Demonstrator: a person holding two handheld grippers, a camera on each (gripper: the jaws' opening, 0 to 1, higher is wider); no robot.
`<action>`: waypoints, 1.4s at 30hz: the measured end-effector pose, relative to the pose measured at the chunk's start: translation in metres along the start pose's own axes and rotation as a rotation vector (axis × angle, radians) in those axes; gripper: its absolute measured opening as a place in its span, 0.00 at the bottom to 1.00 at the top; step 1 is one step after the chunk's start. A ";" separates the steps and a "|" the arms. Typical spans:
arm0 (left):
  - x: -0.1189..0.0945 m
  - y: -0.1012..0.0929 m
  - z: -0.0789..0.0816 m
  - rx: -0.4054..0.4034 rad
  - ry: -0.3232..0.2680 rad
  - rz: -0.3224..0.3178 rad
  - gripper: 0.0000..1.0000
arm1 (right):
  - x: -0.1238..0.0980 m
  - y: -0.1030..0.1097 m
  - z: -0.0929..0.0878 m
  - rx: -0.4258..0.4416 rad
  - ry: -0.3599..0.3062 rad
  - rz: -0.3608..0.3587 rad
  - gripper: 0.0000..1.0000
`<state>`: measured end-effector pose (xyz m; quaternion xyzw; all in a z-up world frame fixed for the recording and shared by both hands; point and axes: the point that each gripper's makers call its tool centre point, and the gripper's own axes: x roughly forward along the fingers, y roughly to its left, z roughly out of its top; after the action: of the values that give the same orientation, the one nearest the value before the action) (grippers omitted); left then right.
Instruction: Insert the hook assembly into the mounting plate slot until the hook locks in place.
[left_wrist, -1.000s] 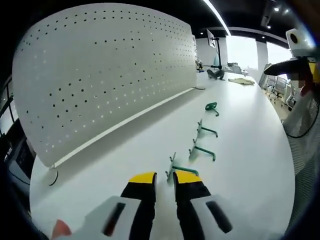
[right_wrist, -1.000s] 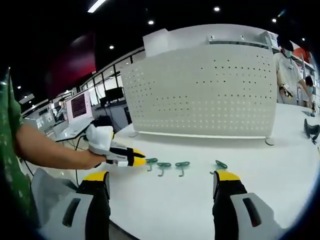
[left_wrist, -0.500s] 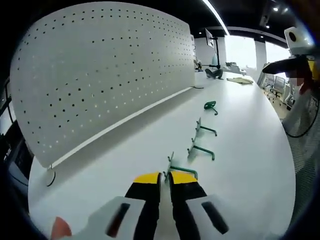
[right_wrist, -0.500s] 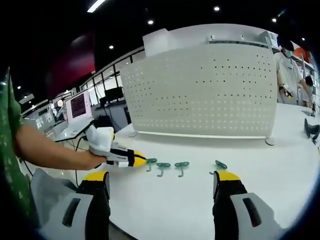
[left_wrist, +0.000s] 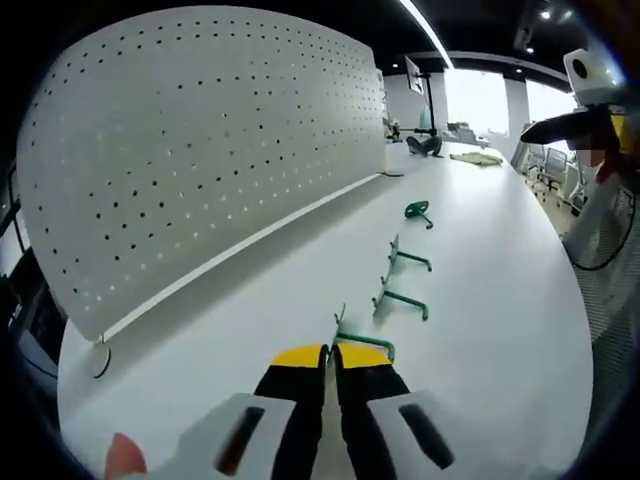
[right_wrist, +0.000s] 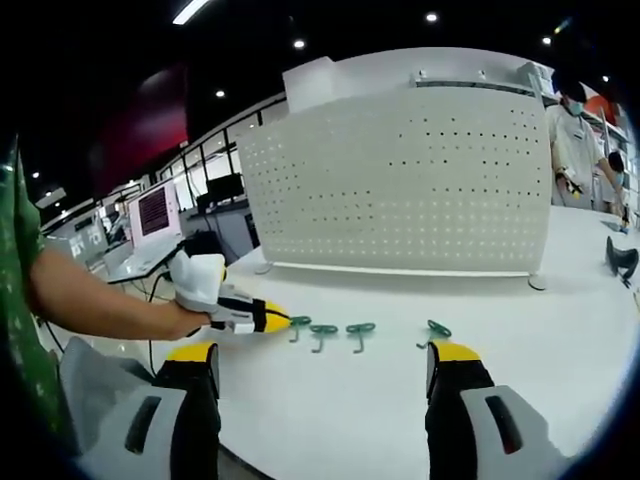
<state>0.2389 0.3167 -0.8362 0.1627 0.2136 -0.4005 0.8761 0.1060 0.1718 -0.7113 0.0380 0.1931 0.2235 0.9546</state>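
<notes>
A large white pegboard (left_wrist: 200, 150) (right_wrist: 400, 180) stands upright on the white table (left_wrist: 500, 300). Four green hooks lie in a row in front of it. My left gripper (left_wrist: 325, 352) has its yellow-tipped jaws pressed together on the nearest hook (left_wrist: 352, 338), whose small plate rises just above the tips. In the right gripper view the left gripper (right_wrist: 272, 318) touches that end hook (right_wrist: 298, 322), held by a person's hand. The other hooks (left_wrist: 400, 298) (left_wrist: 408, 260) (left_wrist: 418, 210) lie loose. My right gripper (right_wrist: 322, 365) is open, well back from the row.
A person (right_wrist: 572, 140) stands beyond the pegboard's right end. A black object (right_wrist: 622, 258) sits on the table's right side. Monitors (right_wrist: 155, 210) are on desks to the left. A black item (left_wrist: 432, 146) and papers (left_wrist: 482, 160) lie at the table's far end.
My left gripper's jaws have come together around the nearest hook's end. The right gripper has stayed where it was, still open.
</notes>
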 end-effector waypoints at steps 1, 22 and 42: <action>0.000 0.000 0.000 0.001 0.001 0.000 0.04 | 0.000 0.000 0.000 0.000 0.000 0.000 0.86; -0.009 -0.003 0.004 -0.008 0.016 -0.023 0.02 | -0.002 0.002 0.003 -0.008 -0.011 0.002 0.86; -0.035 -0.008 0.057 0.011 -0.038 -0.083 0.02 | -0.003 0.005 0.016 -0.038 -0.039 0.011 0.86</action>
<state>0.2261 0.3077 -0.7706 0.1509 0.2015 -0.4408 0.8616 0.1076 0.1754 -0.6948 0.0251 0.1699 0.2314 0.9576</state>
